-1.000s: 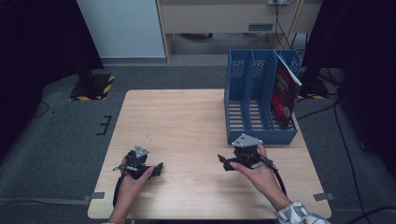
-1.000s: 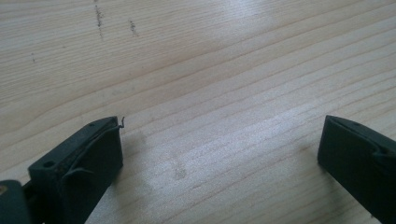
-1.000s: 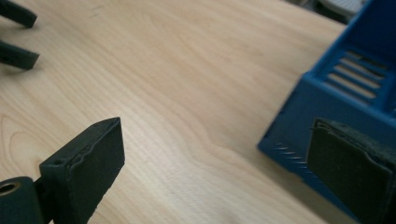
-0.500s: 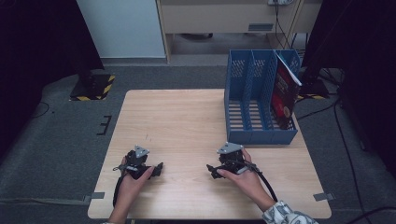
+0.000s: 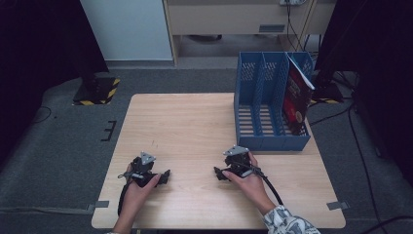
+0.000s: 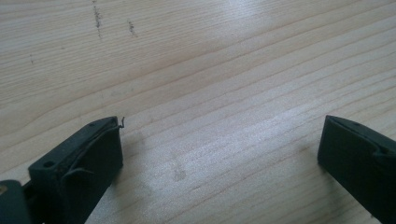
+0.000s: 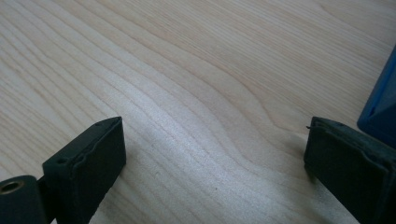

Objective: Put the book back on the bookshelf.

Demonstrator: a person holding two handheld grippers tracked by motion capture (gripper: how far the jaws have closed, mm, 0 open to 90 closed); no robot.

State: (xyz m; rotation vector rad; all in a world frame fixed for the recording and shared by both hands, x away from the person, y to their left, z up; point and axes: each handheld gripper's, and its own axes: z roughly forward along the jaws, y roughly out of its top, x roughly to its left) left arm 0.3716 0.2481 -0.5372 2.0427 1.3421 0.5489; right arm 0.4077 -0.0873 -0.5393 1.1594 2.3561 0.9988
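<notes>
The pale wooden bench (image 5: 195, 126) is the biggest thing here, its near half bare, which leaves room for both hands to rest. At its far right corner stands a blue perforated plastic file rack (image 5: 265, 105) with three upright slots; the two left slots look empty, and the rightmost holds a dark red book (image 5: 296, 100) that leans, its top corner sticking out above the rack wall. Standing at the back edge, the rack keeps the book upright and out of the working space.

The right hand-held gripper (image 5: 220, 173) lies on the bench just in front of the rack's near left corner, the nearest thing to it; in the right gripper view a blue corner (image 7: 380, 107) shows beside one jaw. Its jaws stand wide apart with only wood grain between them. The left hand-held gripper (image 5: 164, 176) rests well apart from it, near the bench's front left, jaws likewise spread wide and holding nothing. Both seem parked, as if at rest.
</notes>
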